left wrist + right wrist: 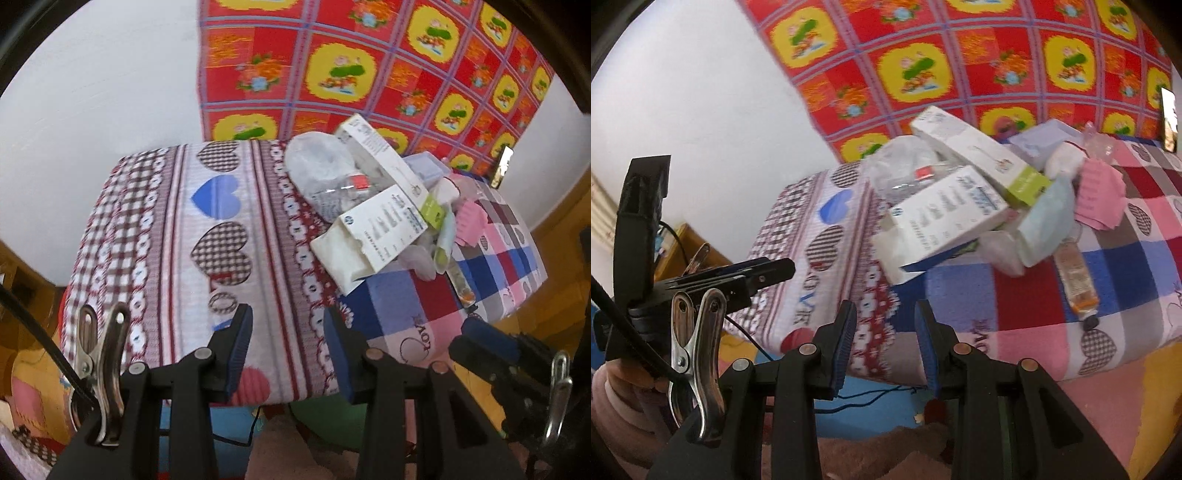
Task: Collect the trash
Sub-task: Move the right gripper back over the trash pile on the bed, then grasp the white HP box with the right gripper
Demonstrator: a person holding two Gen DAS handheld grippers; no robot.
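Left wrist view: left hand-held gripper (288, 332) has its jaws apart with nothing between them, just patterned cloth showing through the gap. It hangs over the near edge of the surface (166, 258), which is covered in a heart-and-check cloth. Trash pile (388, 206) sits ahead and to the right of the jaws, well apart from them, on the far right part of the surface. No contact. Right hand-held gripper (484, 339) shows at the lower right of this view, beside the surface edge.

Right wrist view: right hand-held gripper's jaws also stand apart and empty, at the near edge of the surface. The pile lies straight ahead and slightly right, apart from the fingertips. Nearest item to the jaws is the white printed box (942, 221), open flap end toward the camera. Behind it is a crumpled clear plastic bag (901, 166) and a long white box with a green end (982, 158) lying across the top. Right of those: light blue packet (1045, 221), pink paper (1100, 195), small tube with an orange end and dark cap (1075, 280) lying flat on the cloth at the pile's right side. Left hand-held gripper is visible at the left of this view, off the surface edge.

Red and yellow patterned cloth (960, 66) hangs behind the pile. Frames are slightly blurred.
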